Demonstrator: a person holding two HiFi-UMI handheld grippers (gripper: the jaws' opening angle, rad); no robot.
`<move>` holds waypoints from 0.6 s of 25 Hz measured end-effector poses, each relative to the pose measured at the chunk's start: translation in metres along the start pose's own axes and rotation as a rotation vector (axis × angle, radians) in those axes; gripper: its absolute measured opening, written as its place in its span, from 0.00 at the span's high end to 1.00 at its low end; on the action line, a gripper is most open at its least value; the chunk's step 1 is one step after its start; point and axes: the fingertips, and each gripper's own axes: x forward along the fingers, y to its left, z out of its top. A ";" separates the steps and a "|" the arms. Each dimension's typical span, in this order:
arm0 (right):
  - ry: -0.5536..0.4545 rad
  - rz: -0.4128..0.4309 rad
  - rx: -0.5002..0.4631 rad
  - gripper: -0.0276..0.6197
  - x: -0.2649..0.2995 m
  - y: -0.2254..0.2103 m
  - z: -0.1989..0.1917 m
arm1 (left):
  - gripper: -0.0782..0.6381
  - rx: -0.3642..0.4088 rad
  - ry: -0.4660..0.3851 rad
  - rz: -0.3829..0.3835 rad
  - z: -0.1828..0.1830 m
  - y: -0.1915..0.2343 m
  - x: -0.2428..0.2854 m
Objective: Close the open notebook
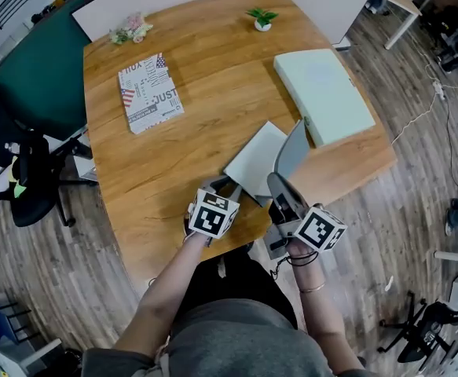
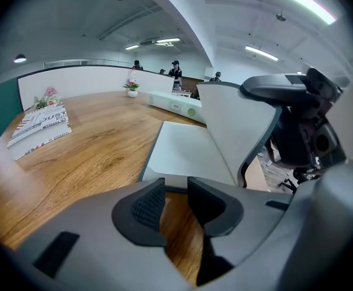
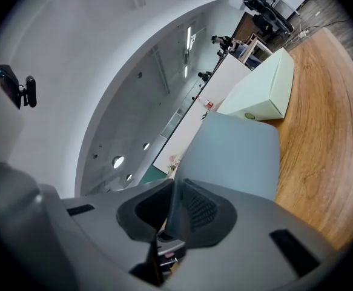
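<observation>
Wood-grain tabletop [image 1: 213, 53] carries the open notebook [image 1: 252, 162] close to its near edge, with the pale left page lying flat and the grey cover [image 1: 293, 149] standing raised on the right. The right tongs [image 3: 175, 193] are clenched on the cover's near edge, the thin board pinched between the pads. The left tongs [image 2: 176, 190] sit released just beside the notebook's near-left corner, with only bare wood between them. The closing step looks about half done: the cover is lifted but not yet folded onto the page. The next move likely calls for swinging the cover leftward about the spine and lowering it, letting go before the pads get trapped underneath. The left tongs may need to steady the flat half so the notebook does not slide.
</observation>
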 end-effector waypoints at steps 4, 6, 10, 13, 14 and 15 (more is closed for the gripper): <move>0.023 0.023 0.012 0.87 0.013 0.000 -0.002 | 0.71 0.001 0.004 -0.001 -0.001 -0.002 -0.001; 0.037 0.031 0.020 0.87 0.020 0.000 -0.003 | 0.71 0.005 -0.001 0.003 0.001 -0.002 -0.002; 0.070 0.020 0.034 0.86 0.034 -0.006 -0.010 | 0.71 0.019 -0.007 0.014 0.002 0.002 -0.005; 0.094 0.005 0.023 0.86 0.041 -0.009 -0.014 | 0.71 0.010 -0.011 0.014 0.000 0.003 -0.006; 0.101 0.003 0.021 0.86 0.043 -0.010 -0.015 | 0.71 0.006 -0.013 0.016 0.000 0.004 -0.006; 0.108 0.001 0.020 0.86 0.046 -0.011 -0.017 | 0.71 0.002 -0.015 0.018 -0.001 0.004 -0.007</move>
